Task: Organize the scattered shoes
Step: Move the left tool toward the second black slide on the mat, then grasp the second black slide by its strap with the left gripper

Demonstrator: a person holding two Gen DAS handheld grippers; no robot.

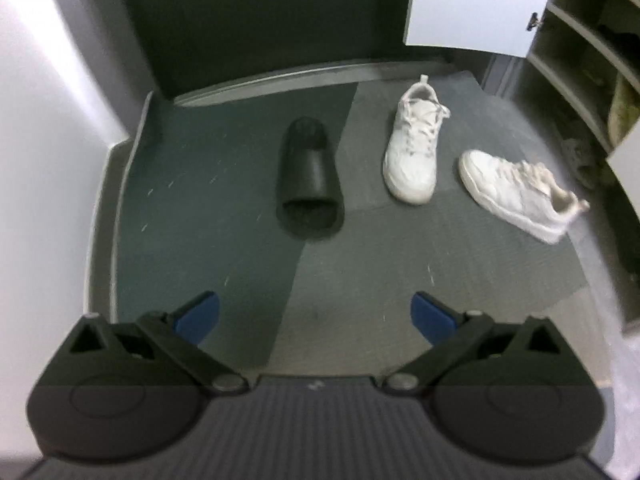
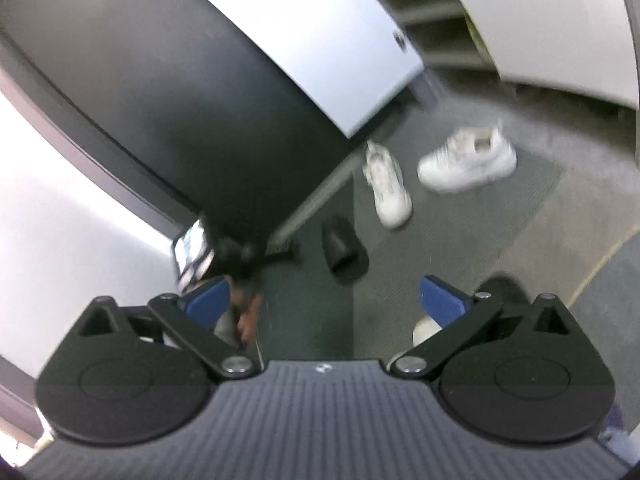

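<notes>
A black slide sandal [image 1: 310, 176] lies on the dark floor mat, its open toe toward me. To its right stands a white laced sneaker [image 1: 414, 144], and farther right a second white sneaker [image 1: 520, 194] lies at an angle. My left gripper [image 1: 316, 318] hovers above the mat in front of the sandal, jaws wide open and empty. In the tilted, blurred right wrist view the sandal [image 2: 342, 250] and both white sneakers [image 2: 388, 184] [image 2: 468, 160] show farther off. My right gripper [image 2: 326, 302] is open with nothing between its blue pads.
An open shoe cabinet with shelves [image 1: 584, 52] stands at the right, its white door [image 1: 480, 4] swung out. A dark door [image 1: 256, 24] and its threshold [image 1: 312, 76] close off the back. White wall [image 1: 48, 80] on the left. A dark shoe tip [image 2: 500, 286] shows beside my right gripper.
</notes>
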